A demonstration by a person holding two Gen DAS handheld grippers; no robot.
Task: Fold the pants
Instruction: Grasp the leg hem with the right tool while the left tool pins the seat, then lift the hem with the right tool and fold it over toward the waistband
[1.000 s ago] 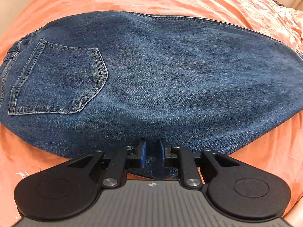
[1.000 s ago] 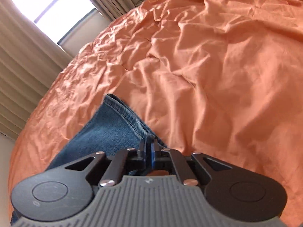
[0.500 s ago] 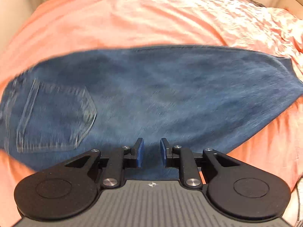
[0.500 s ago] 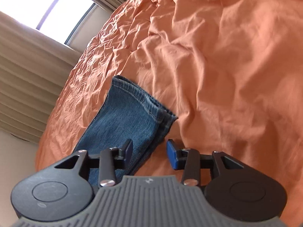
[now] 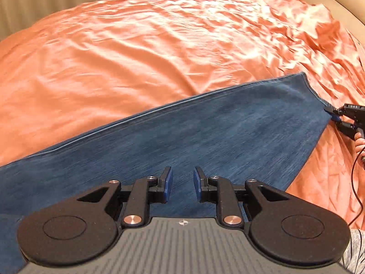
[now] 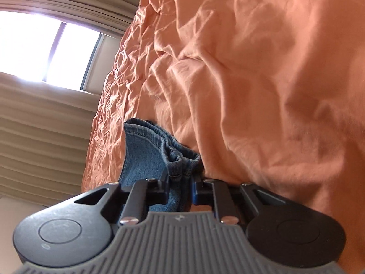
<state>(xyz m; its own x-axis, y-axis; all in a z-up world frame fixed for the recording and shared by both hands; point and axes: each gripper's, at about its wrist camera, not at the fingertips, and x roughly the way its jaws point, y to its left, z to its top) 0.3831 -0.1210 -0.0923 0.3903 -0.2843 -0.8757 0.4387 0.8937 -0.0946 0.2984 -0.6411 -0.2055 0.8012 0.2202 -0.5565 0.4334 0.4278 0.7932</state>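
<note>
With the left claw (image 5: 182, 183) released above the blue denim pants (image 5: 205, 141), the right claw (image 6: 180, 188), clenched only on the bunched hem (image 6: 182, 159), could lose it when lifting off the orange bedsheet (image 5: 136, 57).

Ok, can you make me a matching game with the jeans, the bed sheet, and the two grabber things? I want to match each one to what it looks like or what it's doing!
Things:
1. jeans
2. bed sheet
3. left gripper
4. right gripper

Descriptions:
A. orange and wrinkly
B. open, pinching nothing
C. blue, spread over the bed
D. closed on the bunched jeans hem

Pairs: 1-C, 2-A, 3-B, 4-D
</note>
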